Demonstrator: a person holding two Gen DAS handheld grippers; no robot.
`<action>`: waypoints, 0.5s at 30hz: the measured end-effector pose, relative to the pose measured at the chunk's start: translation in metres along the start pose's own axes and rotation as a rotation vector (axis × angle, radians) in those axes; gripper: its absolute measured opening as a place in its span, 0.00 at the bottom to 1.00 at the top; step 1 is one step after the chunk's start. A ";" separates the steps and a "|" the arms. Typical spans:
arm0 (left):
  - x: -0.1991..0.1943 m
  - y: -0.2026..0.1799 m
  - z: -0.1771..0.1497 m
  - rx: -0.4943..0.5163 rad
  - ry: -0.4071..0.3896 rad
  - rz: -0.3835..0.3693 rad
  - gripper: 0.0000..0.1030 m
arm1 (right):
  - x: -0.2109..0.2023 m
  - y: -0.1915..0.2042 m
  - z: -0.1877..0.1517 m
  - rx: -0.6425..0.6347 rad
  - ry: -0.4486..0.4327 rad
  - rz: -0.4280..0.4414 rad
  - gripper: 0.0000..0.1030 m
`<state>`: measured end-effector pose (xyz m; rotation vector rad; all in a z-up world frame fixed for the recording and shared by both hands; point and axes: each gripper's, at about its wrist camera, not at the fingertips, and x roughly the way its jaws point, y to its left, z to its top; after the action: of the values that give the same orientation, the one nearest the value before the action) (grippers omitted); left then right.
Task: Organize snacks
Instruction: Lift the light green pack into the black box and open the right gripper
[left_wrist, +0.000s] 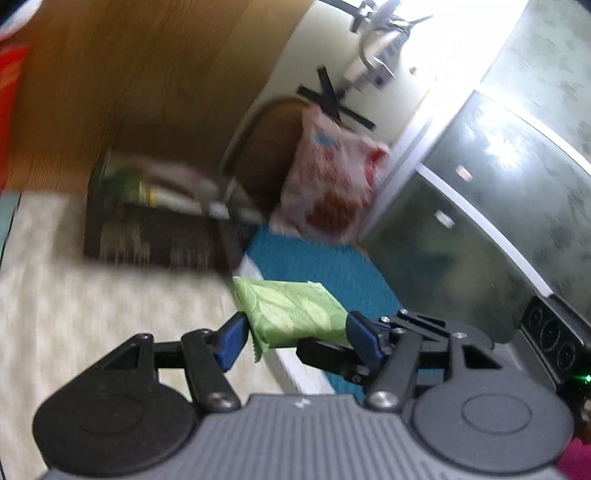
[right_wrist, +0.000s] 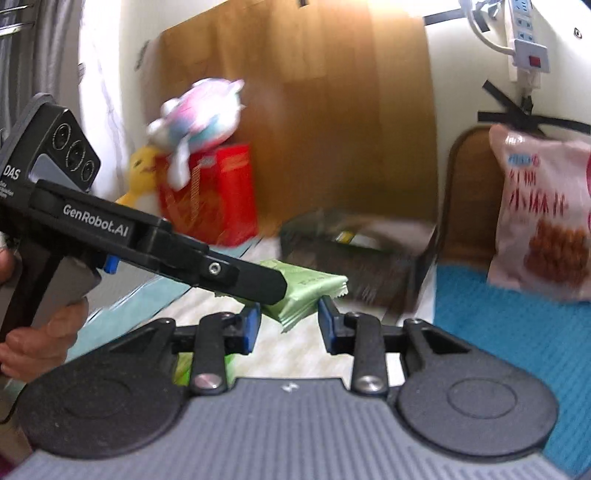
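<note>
A light green snack packet (left_wrist: 291, 310) with a leaf pattern hangs in the air between both grippers. My left gripper (left_wrist: 295, 318) spans its width, blue pads touching both sides. In the right wrist view the packet's near end (right_wrist: 306, 290) sits between the pads of my right gripper (right_wrist: 289, 306), which touch it on both sides. The left gripper's black finger (right_wrist: 258, 282) crosses in from the left over the packet, with a hand (right_wrist: 40, 332) on its handle. The right gripper's body (left_wrist: 554, 332) shows at the right edge of the left wrist view.
A dark woven basket (right_wrist: 354, 266) with packets inside stands ahead on the pale cloth (left_wrist: 92, 295). A pink snack bag (right_wrist: 543, 214) leans on the wall over a teal mat (right_wrist: 517, 325). A red box (right_wrist: 218, 195) under plush toys (right_wrist: 199, 107) stands far left.
</note>
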<state>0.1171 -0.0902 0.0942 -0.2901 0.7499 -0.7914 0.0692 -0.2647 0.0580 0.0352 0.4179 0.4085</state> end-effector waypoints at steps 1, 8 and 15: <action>0.010 0.004 0.015 -0.006 -0.003 0.007 0.59 | 0.012 -0.009 0.007 0.004 -0.005 -0.008 0.35; 0.083 0.035 0.084 -0.019 -0.014 0.096 0.62 | 0.086 -0.060 0.030 0.008 -0.025 -0.088 0.38; 0.107 0.072 0.092 -0.062 -0.025 0.183 0.67 | 0.101 -0.076 0.014 0.035 -0.033 -0.178 0.54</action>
<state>0.2705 -0.1227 0.0707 -0.2821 0.7671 -0.5914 0.1877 -0.2943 0.0230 0.0378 0.3921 0.2246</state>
